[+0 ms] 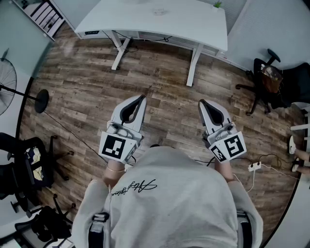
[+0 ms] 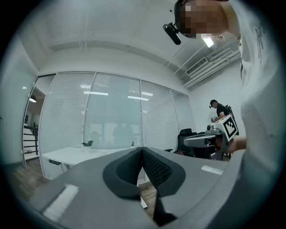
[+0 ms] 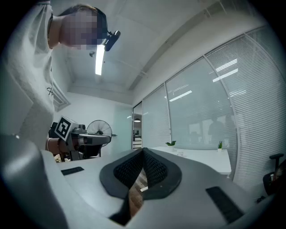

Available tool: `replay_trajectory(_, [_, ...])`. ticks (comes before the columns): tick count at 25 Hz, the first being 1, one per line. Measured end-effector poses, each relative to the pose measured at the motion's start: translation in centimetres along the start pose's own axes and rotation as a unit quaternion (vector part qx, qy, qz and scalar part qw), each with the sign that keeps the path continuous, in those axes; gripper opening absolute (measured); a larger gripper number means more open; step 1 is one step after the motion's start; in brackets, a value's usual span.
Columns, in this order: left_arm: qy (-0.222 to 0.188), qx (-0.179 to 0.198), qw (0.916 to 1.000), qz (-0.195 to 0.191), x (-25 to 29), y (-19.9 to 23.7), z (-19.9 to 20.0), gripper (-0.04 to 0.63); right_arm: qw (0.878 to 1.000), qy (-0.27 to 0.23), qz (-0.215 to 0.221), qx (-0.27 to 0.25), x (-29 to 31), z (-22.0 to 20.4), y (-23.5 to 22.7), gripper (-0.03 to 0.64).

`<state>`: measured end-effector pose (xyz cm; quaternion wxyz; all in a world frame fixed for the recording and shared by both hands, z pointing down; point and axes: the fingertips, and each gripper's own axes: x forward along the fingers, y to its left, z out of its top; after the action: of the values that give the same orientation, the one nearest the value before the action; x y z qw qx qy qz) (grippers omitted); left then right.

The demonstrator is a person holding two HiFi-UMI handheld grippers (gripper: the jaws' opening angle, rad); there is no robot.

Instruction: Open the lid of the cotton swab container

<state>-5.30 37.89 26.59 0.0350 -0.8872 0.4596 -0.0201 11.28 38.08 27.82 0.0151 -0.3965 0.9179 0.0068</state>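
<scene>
Cotton swab container cannot be picked out for sure; only a faint small item [image 1: 159,11] lies on the far white tabletop [image 1: 193,24]. Nearest, the left hand-held gripper [image 1: 141,98] and right hand-held gripper [image 1: 201,102] point forward at the person's waist, each with its jaws pressed together on nothing, above the wood floor [image 1: 160,72]. Beyond stand an office chair [image 1: 264,80] and a glass wall [image 2: 111,116] with blinds.
</scene>
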Motion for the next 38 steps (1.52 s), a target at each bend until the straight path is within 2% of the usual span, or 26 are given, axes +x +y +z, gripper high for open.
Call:
replay_trajectory(9, [0.005, 0.006, 1.0000, 0.001, -0.4, -0.3, -0.2, 0.000, 1.000, 0.000, 0.003, 0.001, -0.1, -0.3, 0.4, 0.002])
replay_trajectory(16, [-0.005, -0.009, 0.9999, 0.012, -0.8, -0.1, 0.1, 0.000, 1.000, -0.003, 0.017, -0.019, 0.2, -0.4, 1.8, 0.002])
replay_trajectory(22, [-0.007, -0.009, 0.9998, 0.018, -1.0, 0.1, 0.4, 0.002, 1.000, -0.016, 0.020, -0.008, 0.5, -0.1, 2.3, 0.003])
replay_trajectory(25, [-0.009, -0.012, 0.9997, 0.022, -1.1, 0.4, 0.6, 0.031, 1.000, -0.018, 0.017, 0.001, 0.5, 0.0, 2.2, 0.003])
replay_trajectory(28, [-0.006, -0.009, 0.9997, 0.023, -1.2, 0.7, 0.5, 0.099, 1.000, -0.018, 0.011, 0.007, 0.8, 0.0, 1.8, 0.087])
replay_trajectory(32, [-0.006, -0.012, 0.9995, 0.029, -1.2, 1.1, 0.5, 0.166, 1.000, -0.018, 0.003, 0.010, 1.0, -0.1, 1.6, 0.145])
replay_trajectory(38, [-0.007, -0.015, 0.9994, 0.029, -1.2, 1.3, 0.4, 0.275, 0.999, -0.021, -0.019, 0.020, 1.4, -0.2, 0.9, 0.289])
